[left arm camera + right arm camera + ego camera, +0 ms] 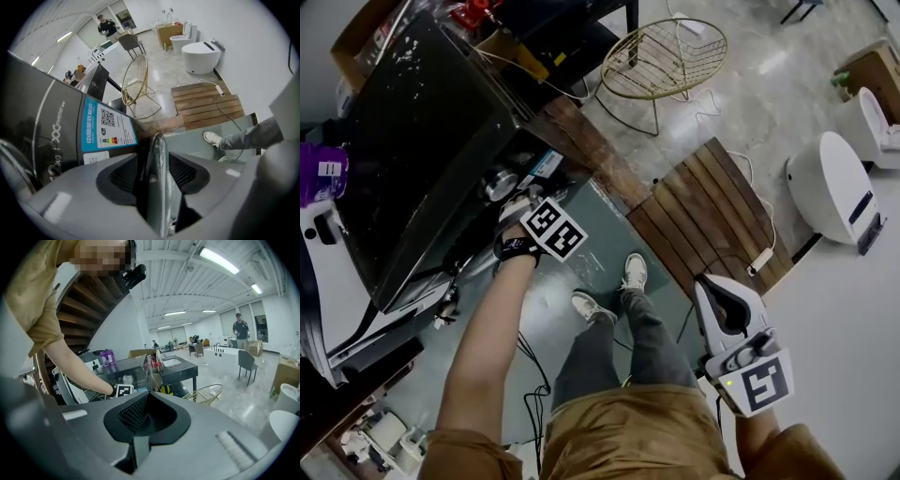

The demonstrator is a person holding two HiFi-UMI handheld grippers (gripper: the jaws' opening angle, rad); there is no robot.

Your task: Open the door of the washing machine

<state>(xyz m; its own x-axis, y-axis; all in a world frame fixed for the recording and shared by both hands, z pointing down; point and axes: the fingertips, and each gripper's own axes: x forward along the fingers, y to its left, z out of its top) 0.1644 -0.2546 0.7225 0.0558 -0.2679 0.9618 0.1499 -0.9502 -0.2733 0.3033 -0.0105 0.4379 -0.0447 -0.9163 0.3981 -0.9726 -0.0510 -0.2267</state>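
The washing machine [422, 141] stands at the left of the head view, dark grey, with a blue label [105, 124] on its front. My left gripper [516, 208] reaches down to the machine's front, its marker cube just above the hand. In the left gripper view the door's thin silver rim [158, 154] runs up between the two black pads [124, 176], which close on it from both sides. My right gripper [719, 298] hangs at the lower right, well away from the machine, with its jaws together and nothing in them [146, 413].
A gold wire chair [664, 58] stands behind the machine. A wooden slat platform [712, 211] with a power strip [759, 261] lies to the right, and a white toilet [830, 187] beyond it. The person's shoes [633, 272] rest on a grey-green floor mat. Cables trail near the feet.
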